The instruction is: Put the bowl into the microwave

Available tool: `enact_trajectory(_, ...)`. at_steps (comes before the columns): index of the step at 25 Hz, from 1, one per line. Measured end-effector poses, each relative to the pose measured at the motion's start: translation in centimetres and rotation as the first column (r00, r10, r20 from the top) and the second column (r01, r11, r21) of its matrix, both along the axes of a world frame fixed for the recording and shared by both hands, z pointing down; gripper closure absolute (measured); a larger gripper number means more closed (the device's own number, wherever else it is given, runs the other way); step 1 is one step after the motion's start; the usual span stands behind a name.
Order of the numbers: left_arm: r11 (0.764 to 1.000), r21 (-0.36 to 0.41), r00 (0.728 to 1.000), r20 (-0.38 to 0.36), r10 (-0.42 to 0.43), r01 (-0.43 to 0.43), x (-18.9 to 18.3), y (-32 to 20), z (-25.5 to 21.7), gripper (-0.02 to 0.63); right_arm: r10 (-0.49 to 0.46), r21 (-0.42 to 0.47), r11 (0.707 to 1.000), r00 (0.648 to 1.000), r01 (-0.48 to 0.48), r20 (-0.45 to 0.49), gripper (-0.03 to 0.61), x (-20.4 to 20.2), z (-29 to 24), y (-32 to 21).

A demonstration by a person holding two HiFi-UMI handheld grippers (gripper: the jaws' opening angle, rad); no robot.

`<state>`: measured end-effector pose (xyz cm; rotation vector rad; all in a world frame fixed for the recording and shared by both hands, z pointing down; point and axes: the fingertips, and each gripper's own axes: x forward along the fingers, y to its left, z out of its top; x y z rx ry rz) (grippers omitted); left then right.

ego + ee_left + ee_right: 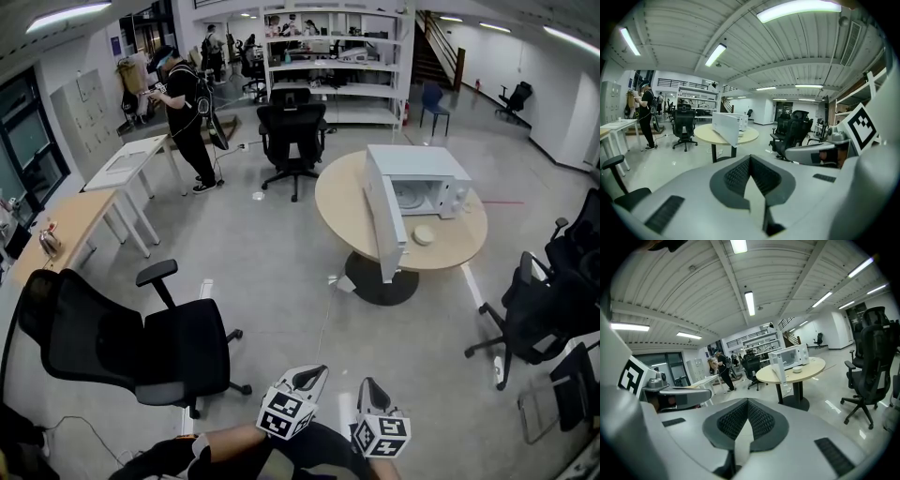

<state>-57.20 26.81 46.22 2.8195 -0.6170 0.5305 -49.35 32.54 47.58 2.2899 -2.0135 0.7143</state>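
The bowl (424,234) sits well apart from left claw (313,376) and right claw (369,387).

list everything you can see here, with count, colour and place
table: one, beige, round, mid-floor
microwave: one, white, on the table, door open
bowl: one, white, on the table in front of the microwave
office chairs: several, black, around the room
blue chair: one, far back
desks: two, white and wood, left side
shelves: one unit, white, at the back
person: one, in black, standing by the desks
left gripper: grey, bottom edge, jaws together, empty
right gripper: grey, bottom edge, jaws together, empty
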Motion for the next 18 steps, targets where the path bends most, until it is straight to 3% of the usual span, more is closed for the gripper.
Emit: enact_trajectory(18,0.995,-0.034,0.995,-0.025,0.096,-0.097,6.5,-1.2,1.6,0.568,0.064,-0.056,0.996,0.996,-0.068,-0.058,0.563,5.0,1.0,-0.9)
